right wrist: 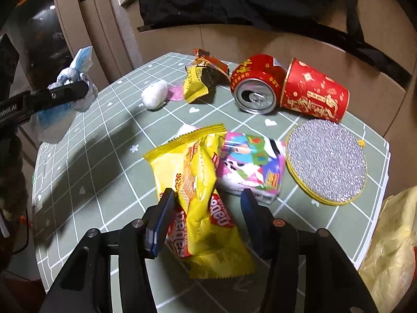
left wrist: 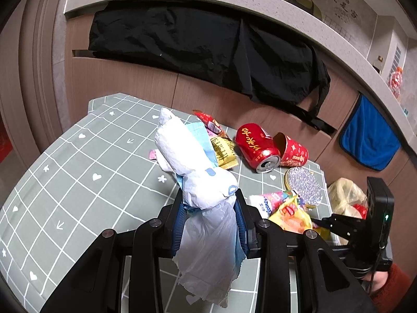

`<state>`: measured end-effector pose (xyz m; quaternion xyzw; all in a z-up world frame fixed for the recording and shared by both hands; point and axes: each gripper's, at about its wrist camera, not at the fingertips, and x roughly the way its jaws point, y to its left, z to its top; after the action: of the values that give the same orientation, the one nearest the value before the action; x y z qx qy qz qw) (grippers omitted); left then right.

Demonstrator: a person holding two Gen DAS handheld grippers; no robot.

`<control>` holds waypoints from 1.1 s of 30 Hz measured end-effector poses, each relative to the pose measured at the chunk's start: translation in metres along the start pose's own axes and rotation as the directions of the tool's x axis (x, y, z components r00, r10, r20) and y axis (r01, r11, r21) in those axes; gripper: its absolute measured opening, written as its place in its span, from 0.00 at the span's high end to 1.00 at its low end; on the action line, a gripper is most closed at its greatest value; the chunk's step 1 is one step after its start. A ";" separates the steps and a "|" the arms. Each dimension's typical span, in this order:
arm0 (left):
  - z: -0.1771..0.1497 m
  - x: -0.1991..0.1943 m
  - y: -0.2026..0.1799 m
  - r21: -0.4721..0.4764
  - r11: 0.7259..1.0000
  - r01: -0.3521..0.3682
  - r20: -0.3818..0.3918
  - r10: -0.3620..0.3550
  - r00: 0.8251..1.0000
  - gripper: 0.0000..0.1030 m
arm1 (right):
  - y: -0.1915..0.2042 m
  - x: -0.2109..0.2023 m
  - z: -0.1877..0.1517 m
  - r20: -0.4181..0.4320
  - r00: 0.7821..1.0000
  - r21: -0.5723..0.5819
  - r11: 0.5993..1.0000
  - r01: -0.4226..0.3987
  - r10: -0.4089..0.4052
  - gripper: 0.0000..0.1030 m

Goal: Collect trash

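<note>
Left gripper (left wrist: 209,203) is clamping a white-and-blue wad of tissue and plastic film (left wrist: 192,167); both pads are pressing its waist. The wad's long axis is running straight out from the jaws, its far end pointing away toward the back left edge of the table (left wrist: 78,182), with a thin film tail hanging back between the fingers. In the right wrist view the same wad is sitting raised off the table at the far left.

Right gripper (right wrist: 206,199) is standing over a yellow wafer wrapper (right wrist: 198,190), which is lying on the green checked cloth at the near side of the table. The wrapper's long axis is running roughly along the gripper's line, the crimped end pointing away. Jaws are half-spread; the left pad is looking close to the wrapper's edge, the right pad clear of it, though contact is hard to judge from this angle.

Just right of the wrapper a pink printed packet (right wrist: 251,168) is lying. Beyond it a red can (right wrist: 256,88) is lying on its side, mouth toward the camera, touching a tipped red paper cup (right wrist: 315,91). A round silver scrubber pad (right wrist: 327,160) is lying flat at the right edge.
</note>
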<state>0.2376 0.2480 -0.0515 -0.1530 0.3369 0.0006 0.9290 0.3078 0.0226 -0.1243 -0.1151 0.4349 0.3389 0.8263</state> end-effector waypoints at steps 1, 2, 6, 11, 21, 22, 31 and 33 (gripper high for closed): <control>0.000 0.000 -0.001 0.004 1.000 -0.004 0.001 0.004 1.000 0.66 | 0.002 -0.001 0.002 -0.005 1.000 -0.001 1.000 -0.011 0.011 0.75; 0.000 -0.001 -0.003 0.013 1.000 -0.010 0.004 0.010 1.000 0.66 | 0.004 -0.003 0.004 -0.003 1.000 -0.001 1.000 -0.016 0.016 0.79; 0.004 -0.009 -0.017 0.059 0.998 -0.033 0.038 0.031 0.999 0.66 | 0.011 -0.023 0.009 0.032 0.998 -0.012 0.999 -0.049 0.050 0.82; 0.019 -0.025 -0.048 0.111 0.993 -0.044 0.106 0.032 0.994 0.66 | 0.001 -0.076 0.026 0.157 0.987 0.024 0.999 -0.043 0.039 0.82; 0.041 -0.056 -0.159 0.238 0.969 0.067 0.231 -0.123 0.965 0.66 | -0.041 -0.195 0.032 0.377 0.918 0.066 0.992 0.106 -0.124 0.82; 0.042 -0.056 -0.172 0.247 0.965 0.091 0.230 -0.150 0.962 0.66 | -0.050 -0.207 0.029 0.390 0.910 0.084 0.989 0.119 -0.143 0.82; 0.030 -0.037 -0.297 0.382 0.884 0.270 0.153 -0.349 0.924 0.66 | -0.125 -0.288 -0.014 0.456 0.819 0.256 0.932 0.256 -0.350 0.81; 0.024 -0.029 -0.325 0.407 0.862 0.302 0.124 -0.380 0.917 0.66 | -0.140 -0.298 -0.025 0.449 0.808 0.293 0.917 0.271 -0.382 0.81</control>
<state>0.2642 -0.0523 0.0761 -0.0267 0.2030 -0.2146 0.9550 0.2674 -0.2311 0.0833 -0.0073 0.2149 0.1599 0.9634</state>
